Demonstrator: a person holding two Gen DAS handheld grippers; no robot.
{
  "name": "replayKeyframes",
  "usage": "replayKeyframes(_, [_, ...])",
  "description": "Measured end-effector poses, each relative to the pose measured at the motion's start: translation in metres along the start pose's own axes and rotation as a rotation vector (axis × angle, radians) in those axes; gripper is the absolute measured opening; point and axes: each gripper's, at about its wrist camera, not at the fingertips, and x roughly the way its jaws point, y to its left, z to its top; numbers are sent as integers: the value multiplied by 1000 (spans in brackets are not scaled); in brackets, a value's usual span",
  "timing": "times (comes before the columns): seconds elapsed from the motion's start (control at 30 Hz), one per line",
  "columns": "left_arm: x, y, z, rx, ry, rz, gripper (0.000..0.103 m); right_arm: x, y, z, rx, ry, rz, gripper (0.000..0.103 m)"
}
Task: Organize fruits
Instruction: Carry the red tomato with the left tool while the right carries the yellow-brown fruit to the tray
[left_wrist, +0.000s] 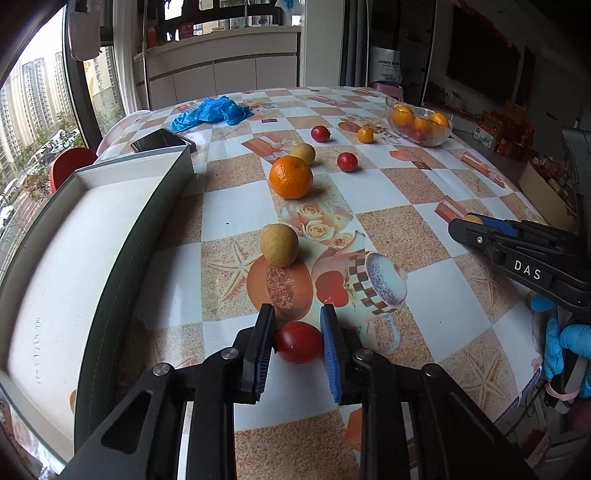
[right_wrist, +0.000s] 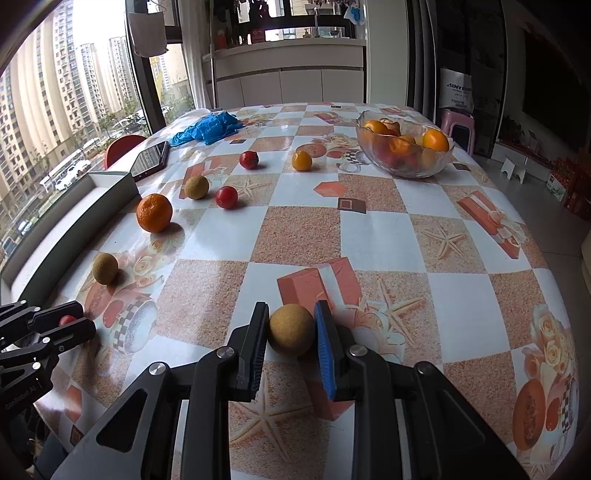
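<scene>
The white tray (left_wrist: 92, 229) runs along the table's (left_wrist: 424, 192) left edge, right beside the left gripper (left_wrist: 298, 341), so that hand is the nearer one to fill it. Its jaws are clamped on a red tomato (left_wrist: 297, 341) resting on the cloth near the front edge. The right gripper (right_wrist: 291, 334), farther right, is closed round a tan fruit (right_wrist: 291, 334).

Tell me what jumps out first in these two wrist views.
Each gripper is already clamped on a fruit at the near table edge: the left gripper on a small red round fruit, the right gripper on a tan-yellow round fruit. Next comes the big orange mid-table beside the long open white-lined box, then the clear glass bowl of fruit at the far right.
</scene>
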Motion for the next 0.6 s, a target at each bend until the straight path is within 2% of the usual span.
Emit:
replayKeyframes(0.2, [-10, 4, -1, -23, 1, -39, 27, -12, -9, -8, 72, 30, 53, 27])
replayKeyframes(0.37, [-24, 7, 5, -34, -38, -62, 27, -21, -18, -9, 137, 46, 65, 27])
replayKeyframes(0.6, [-39, 20, 6, -72, -65, -76, 27, -32, -8, -1, 138, 42, 71, 27])
